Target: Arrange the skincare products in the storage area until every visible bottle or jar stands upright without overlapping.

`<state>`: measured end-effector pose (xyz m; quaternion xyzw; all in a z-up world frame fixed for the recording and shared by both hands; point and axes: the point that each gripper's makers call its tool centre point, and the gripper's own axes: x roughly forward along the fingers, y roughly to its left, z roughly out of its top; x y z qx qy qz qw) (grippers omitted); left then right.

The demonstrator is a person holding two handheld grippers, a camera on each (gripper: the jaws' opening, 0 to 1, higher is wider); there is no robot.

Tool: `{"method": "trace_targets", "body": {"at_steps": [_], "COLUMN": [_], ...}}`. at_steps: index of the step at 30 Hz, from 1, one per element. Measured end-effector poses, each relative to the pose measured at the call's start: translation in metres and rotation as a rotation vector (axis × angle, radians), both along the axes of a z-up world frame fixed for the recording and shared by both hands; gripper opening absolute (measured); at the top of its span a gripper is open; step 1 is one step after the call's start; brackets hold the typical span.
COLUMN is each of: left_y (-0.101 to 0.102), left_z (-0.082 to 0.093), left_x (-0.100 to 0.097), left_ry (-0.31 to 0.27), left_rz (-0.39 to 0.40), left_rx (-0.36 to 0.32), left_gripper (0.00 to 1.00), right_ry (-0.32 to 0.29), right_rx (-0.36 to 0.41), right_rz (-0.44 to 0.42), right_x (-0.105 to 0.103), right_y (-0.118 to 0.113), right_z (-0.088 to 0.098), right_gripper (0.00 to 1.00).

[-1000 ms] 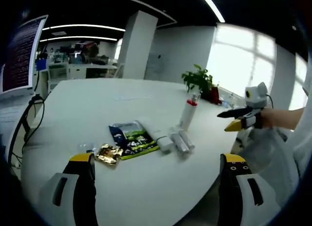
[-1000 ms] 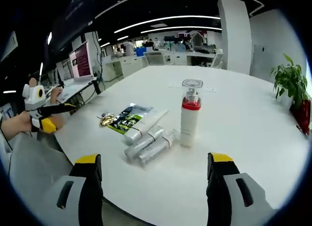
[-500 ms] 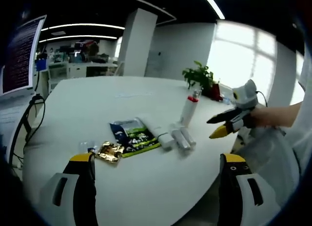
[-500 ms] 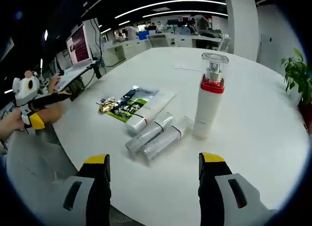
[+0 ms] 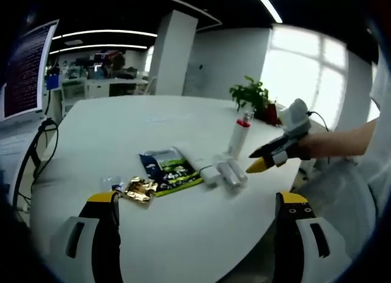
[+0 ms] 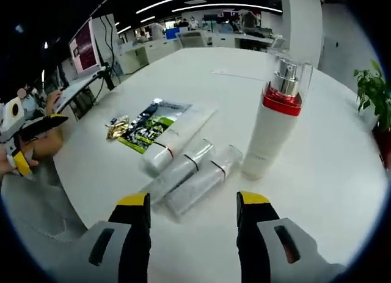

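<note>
No label is legible on any item. The right hand-held gripper [image 6: 192, 211], jaws apart and empty, hovers just above two clear cylindrical tubes [image 6: 194, 178] lying side by side on the white round worktop [image 6: 317, 173]. A white pump bottle with red collar [image 6: 273, 129] stands upright just beside them. The left hand-held gripper [image 5: 197, 206] is parted, empty, well apart from them.

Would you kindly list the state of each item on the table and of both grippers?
Pump bottle: upright, clear cap on.
Two clear tubes: lying flat, side by side.
White tube: lying flat, beside the clear tubes.
Green sachet: flat on the table.
Gold packet: crumpled, lying flat.
Right gripper: open, empty, above the clear tubes.
Left gripper: open, empty.
</note>
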<state>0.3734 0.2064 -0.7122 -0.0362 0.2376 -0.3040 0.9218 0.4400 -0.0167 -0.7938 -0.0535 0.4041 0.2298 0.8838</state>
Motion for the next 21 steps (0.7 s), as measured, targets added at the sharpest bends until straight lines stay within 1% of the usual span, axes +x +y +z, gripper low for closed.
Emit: {"method": "trace_targets", "body": {"at_steps": [4,10,11,14,16,19,21], "left_y": [-0.001,-0.001,0.000,0.000,0.000,-0.001,-0.001], "left_z": [0.000,0.000,0.000,0.001,0.001,0.001,0.001], "left_x": [0.000,-0.001,0.000,-0.001,-0.001,-0.002,-0.002], "left_ry": [-0.004,-0.002,-0.003,-0.003,-0.004,-0.005,-0.005], "left_rz": [-0.006,-0.007,-0.005,-0.001,-0.001,-0.005,-0.007], "left_rx": [0.005,0.000,-0.002,-0.005,-0.008,-0.008,-0.008], "left_gripper": [0.99,0.99,0.99,0.98,0.98,0.98,0.98], "right_ry": [0.007,0.025,0.033,0.040,0.057,0.070,0.087], "right_rx": [-0.003,-0.053,-0.065,-0.070,-0.077,-0.082,-0.098], "right_rz": [-0.021,-0.031,-0.032,-0.046,-0.061,-0.067,-0.066], "right_x": [0.004,0.012,0.010,0.010,0.011,0.008,0.005], "right_y": [0.005,0.009,0.009,0.007,0.004,0.002,-0.001], "right_z": [-0.004,-0.014,-0.015,-0.019,-0.024,-0.024,-0.024], "right_gripper": [0.52,0.44,0.43,0.39,0.37,0.34,0.31]}}
